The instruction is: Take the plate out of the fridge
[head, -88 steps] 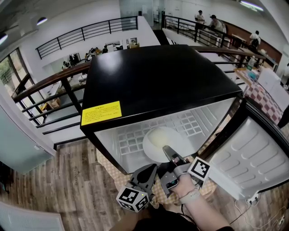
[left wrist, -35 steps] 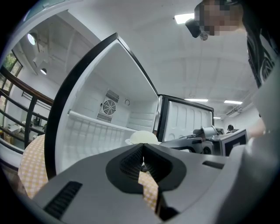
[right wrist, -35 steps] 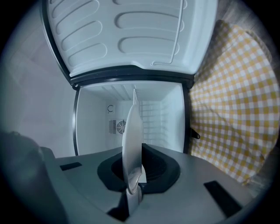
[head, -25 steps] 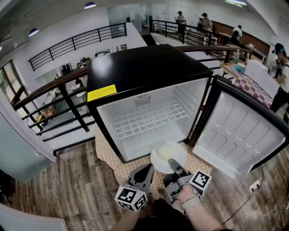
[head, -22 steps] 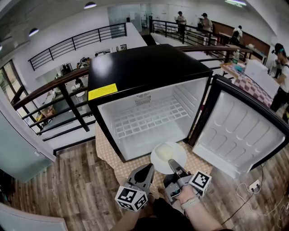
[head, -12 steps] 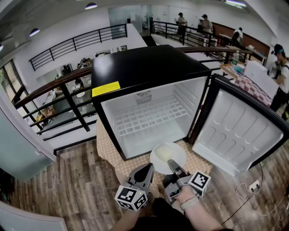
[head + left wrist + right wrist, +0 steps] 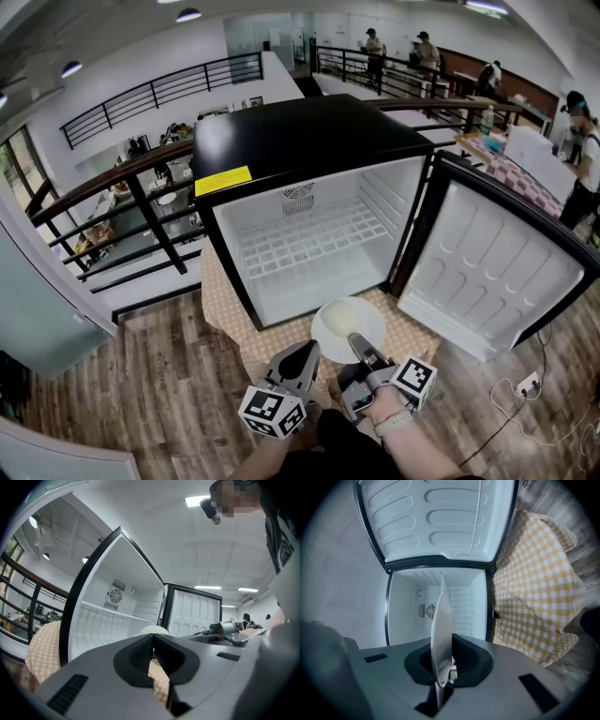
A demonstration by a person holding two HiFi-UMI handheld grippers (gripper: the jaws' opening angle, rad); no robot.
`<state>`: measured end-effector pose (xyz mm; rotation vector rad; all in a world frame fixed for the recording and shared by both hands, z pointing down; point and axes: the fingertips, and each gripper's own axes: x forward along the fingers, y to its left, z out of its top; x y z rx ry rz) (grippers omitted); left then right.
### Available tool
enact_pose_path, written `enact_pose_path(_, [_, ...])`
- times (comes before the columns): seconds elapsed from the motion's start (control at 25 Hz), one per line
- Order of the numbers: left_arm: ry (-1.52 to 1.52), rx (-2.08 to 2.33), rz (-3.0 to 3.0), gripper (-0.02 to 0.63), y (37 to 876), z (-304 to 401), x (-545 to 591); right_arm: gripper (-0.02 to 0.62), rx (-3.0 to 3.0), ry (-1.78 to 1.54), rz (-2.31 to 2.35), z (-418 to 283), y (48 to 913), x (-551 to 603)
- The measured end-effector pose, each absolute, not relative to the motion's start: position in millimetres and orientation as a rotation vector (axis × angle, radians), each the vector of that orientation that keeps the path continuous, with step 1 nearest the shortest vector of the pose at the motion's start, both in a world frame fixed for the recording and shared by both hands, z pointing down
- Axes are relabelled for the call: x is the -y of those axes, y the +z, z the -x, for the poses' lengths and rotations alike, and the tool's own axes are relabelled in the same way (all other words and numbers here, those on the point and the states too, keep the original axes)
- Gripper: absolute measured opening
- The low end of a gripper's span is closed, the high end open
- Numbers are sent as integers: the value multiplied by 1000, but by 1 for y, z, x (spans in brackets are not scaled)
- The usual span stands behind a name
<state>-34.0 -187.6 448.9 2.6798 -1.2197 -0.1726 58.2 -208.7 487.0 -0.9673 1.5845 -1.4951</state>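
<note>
recorder: since the earliest frame your plate [image 7: 347, 326] has come off the wire shelf [image 7: 309, 242] and out of the fridge [image 7: 309, 141]. over the last second it has only drifted a little further toward you.

checker: head view now?

recorder: plate sits outside the opening, over the checked cloth [image 7: 230, 305] in front of the cabinet, roughly level. your right gripper [image 7: 356, 339] has it by the near rim. your left gripper [image 7: 309, 349] hangs just beside it, not touching. fridge door [image 7: 497, 267] stands wide open; the shelf is bare.

checker: left gripper view?

recorder: left gripper [image 7: 151, 641] has its tongs pressed together at the tips with nothing pinched. beyond them, the plate's edge [image 7: 152, 630] and the open cabinet [image 7: 112, 611].

checker: right gripper view?

recorder: right gripper [image 7: 443, 670] is clamped on the plate rim [image 7: 440, 630]; the plate runs edge-on away from the jaws toward the fridge interior [image 7: 436, 602].

checker: step in hand?

recorder: withdrawal, and by my reading almost complete. next you'd need to carry it clear and pick a spot to set it down. it's a one-edge pinch, so keep the plate flat and move slowly; the idle left gripper could steady the far rim.
</note>
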Motion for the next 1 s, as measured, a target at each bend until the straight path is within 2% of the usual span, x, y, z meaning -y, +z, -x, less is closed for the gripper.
enact_pose_path(1.0, [-168,1201,-2686,8,451,51,140,40,-1547,-1474,948,-44,486,161])
